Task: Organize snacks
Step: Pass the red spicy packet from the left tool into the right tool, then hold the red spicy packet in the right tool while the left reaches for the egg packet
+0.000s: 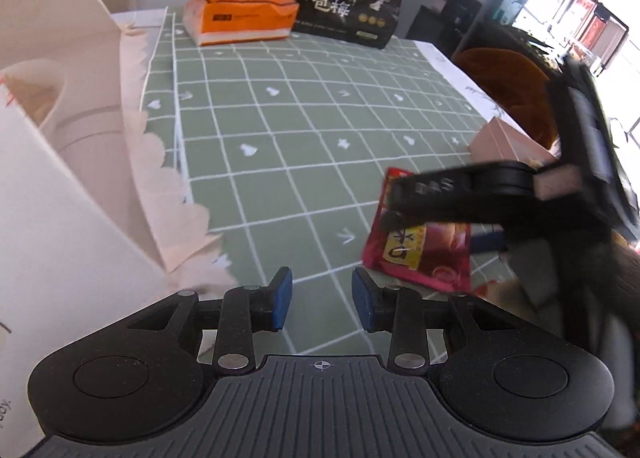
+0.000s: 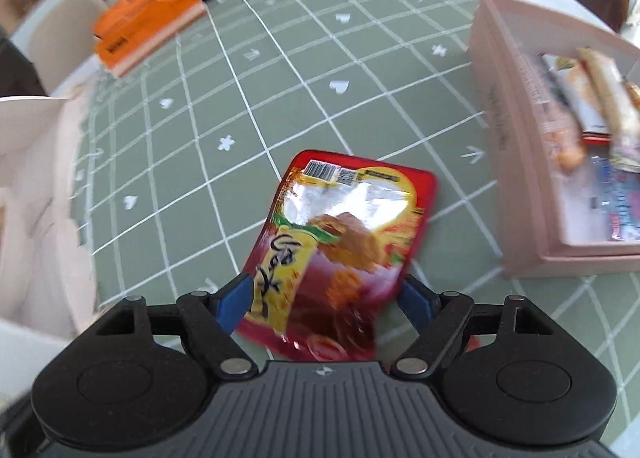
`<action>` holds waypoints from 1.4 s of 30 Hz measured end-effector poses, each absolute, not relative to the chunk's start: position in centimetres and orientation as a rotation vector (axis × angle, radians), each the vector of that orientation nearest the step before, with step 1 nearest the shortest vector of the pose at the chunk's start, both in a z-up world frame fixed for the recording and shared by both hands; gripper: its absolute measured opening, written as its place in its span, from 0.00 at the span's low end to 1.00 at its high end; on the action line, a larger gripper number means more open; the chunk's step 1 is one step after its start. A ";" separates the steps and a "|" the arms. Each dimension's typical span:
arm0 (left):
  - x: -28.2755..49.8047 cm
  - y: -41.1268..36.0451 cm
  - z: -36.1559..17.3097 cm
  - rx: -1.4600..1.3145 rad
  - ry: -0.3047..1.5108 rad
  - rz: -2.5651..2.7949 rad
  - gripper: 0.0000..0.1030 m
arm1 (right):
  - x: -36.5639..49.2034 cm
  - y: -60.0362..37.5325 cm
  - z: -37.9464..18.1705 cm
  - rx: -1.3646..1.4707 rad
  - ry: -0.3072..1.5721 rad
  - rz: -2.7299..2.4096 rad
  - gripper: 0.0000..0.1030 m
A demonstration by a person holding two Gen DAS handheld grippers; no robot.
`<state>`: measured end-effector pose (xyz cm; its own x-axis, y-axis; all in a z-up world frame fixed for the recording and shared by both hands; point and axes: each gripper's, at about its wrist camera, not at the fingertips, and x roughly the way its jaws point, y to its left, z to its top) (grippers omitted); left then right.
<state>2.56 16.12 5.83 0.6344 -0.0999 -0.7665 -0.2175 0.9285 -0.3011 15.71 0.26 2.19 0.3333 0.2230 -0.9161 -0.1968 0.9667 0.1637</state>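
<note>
The red snack packet (image 2: 340, 242) is seen at lower centre between the spread jaws of the right gripper (image 2: 326, 298), possibly just touching. It is judged light, crinkly and slippery, best pinched at a flat edge. The left gripper (image 1: 322, 296) is empty, jaws narrowly apart.

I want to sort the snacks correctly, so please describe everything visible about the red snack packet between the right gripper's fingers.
The red snack packet is a flat, glossy foil pouch with a yellow band of dark script, a food picture, and a barcode at its far end. It sits tilted over the green checked tablecloth, left of the pink box. Its near end lies between the right gripper fingers; whether the blue pads press on it cannot be told.
</note>
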 end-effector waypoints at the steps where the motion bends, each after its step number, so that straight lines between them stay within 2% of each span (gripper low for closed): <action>1: 2.3 16.5 5.7 -0.393 0.888 0.066 0.36 | 15.9 0.9 1.9 0.006 1.192 0.265 0.90; 4: 2.4 17.2 5.0 -0.423 0.888 0.063 0.36 | 15.7 3.4 1.0 -0.148 1.179 0.247 0.99; 6: 2.2 17.5 4.8 -0.450 0.888 0.053 0.36 | 15.1 3.9 1.0 -0.181 1.150 0.269 0.99; 7: 2.1 17.6 4.7 -0.462 0.885 0.046 0.36 | 15.0 3.7 1.0 -0.173 1.154 0.286 0.95; 8: 2.0 17.7 4.7 -0.468 0.883 0.040 0.36 | 15.0 3.5 1.2 -0.170 1.162 0.305 0.86; 10: 1.7 17.7 4.7 -0.479 0.878 0.025 0.36 | 14.8 3.2 2.0 -0.197 1.167 0.365 0.76; 14: 1.4 17.7 4.7 -0.498 0.876 -0.006 0.36 | 13.5 0.8 3.3 -0.194 1.187 0.429 0.72; 19: 1.7 15.8 4.9 -0.477 0.896 -0.081 0.36 | 10.4 -3.9 6.7 -0.113 1.129 0.462 0.72; 24: 2.8 10.5 5.7 -0.383 0.896 -0.272 0.36 | 7.5 -10.6 8.7 -0.085 1.037 0.362 0.72; 29: 5.1 5.3 6.0 -0.215 0.848 -0.347 0.37 | 6.2 -16.4 6.4 -0.060 1.078 0.222 0.72; 34: 8.5 3.7 4.2 -0.176 0.914 -0.317 0.37 | 5.6 -20.8 3.5 0.037 1.121 0.132 0.73; 39: 6.8 1.9 4.3 -0.092 0.937 -0.291 0.38 | 5.1 -23.5 2.2 0.155 1.133 0.105 0.81; 42: 5.0 2.0 4.4 -0.130 0.960 -0.197 0.37 | 5.0 -23.6 2.0 0.101 1.137 0.114 0.83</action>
<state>4.96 1.96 4.36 0.5575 -0.2241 -0.7994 0.1093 0.9743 -0.1969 5.02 -23.63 1.97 0.4158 0.1423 -0.8982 -0.0392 0.9896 0.1386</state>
